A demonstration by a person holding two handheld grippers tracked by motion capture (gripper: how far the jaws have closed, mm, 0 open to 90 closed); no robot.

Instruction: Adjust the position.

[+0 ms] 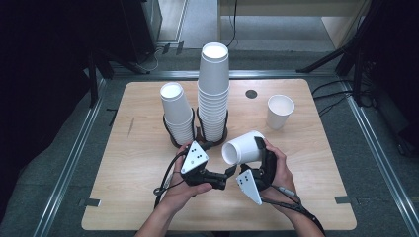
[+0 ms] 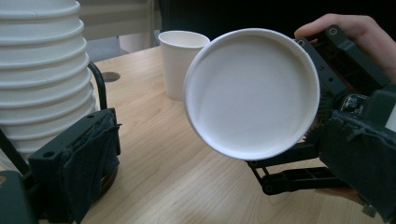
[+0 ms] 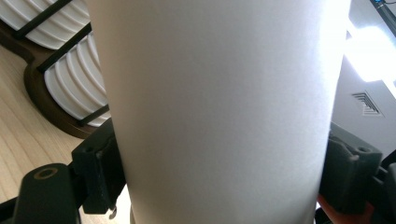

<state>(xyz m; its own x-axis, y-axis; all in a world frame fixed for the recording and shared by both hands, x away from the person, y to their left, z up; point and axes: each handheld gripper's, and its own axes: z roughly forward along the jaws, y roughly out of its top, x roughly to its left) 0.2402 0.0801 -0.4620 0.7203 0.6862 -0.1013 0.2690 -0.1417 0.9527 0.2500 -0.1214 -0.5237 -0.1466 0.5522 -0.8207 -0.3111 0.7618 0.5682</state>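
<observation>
My right gripper (image 1: 253, 151) is shut on a white paper cup (image 1: 241, 148), held on its side above the table with its mouth toward the left. In the right gripper view the cup's wall (image 3: 219, 93) stands between the two black pads (image 3: 100, 172), which press on both sides. My left gripper (image 1: 228, 172) is open and points at the cup from the left. In the left gripper view the cup's round end (image 2: 252, 93) faces the camera, between widely spread cloth-covered fingers (image 2: 84, 163), which do not touch it.
Two stacks of white cups stand in a dark holder (image 1: 197, 139) behind the hands: a tall one (image 1: 214, 89) and a shorter, leaning one (image 1: 177, 111). A single upright cup (image 1: 279, 111) stands at the right rear. The wooden table (image 1: 133, 192) has a small black disc (image 1: 251, 94).
</observation>
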